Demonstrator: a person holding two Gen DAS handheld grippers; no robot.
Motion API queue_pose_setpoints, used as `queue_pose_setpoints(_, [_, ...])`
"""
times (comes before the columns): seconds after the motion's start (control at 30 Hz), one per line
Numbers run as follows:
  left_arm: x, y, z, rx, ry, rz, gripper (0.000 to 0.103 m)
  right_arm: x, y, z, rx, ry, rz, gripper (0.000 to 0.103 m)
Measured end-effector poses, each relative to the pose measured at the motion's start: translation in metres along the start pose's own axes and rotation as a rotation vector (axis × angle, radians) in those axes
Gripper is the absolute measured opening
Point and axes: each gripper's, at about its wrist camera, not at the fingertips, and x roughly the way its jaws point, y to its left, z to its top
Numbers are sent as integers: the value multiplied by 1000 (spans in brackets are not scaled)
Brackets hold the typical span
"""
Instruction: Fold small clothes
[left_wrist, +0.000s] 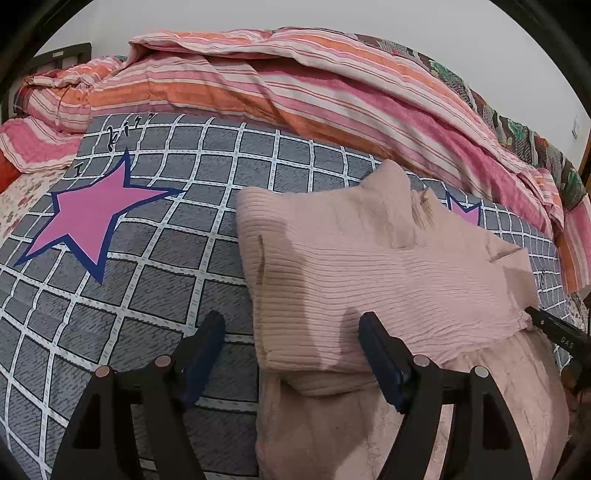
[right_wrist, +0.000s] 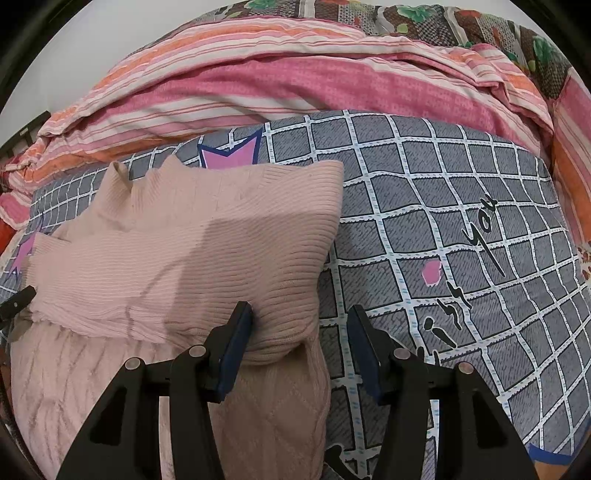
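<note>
A pale pink ribbed knit garment (left_wrist: 354, 266) lies partly folded on the grey checked bedsheet (left_wrist: 155, 251), its upper half doubled over the lower half. My left gripper (left_wrist: 291, 325) is open, its jaws straddling the garment's left folded corner. My right gripper (right_wrist: 299, 317) is open, its jaws straddling the garment's (right_wrist: 192, 251) right folded corner. The right gripper's tip also shows at the right edge of the left wrist view (left_wrist: 554, 328), and the left gripper's tip at the left edge of the right wrist view (right_wrist: 16, 302).
A pink and orange striped quilt (left_wrist: 295, 96) is bunched along the far side of the bed, also in the right wrist view (right_wrist: 280, 81). A pink star print (left_wrist: 92, 218) marks the sheet to the left. A floral blanket (right_wrist: 424, 18) lies behind the quilt.
</note>
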Motion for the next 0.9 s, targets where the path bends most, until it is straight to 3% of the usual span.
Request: queue_pose_setpoints(0.9, [-12,-8,-6,35,-32,45,76,-8,1,-2,1,-24,-26,57])
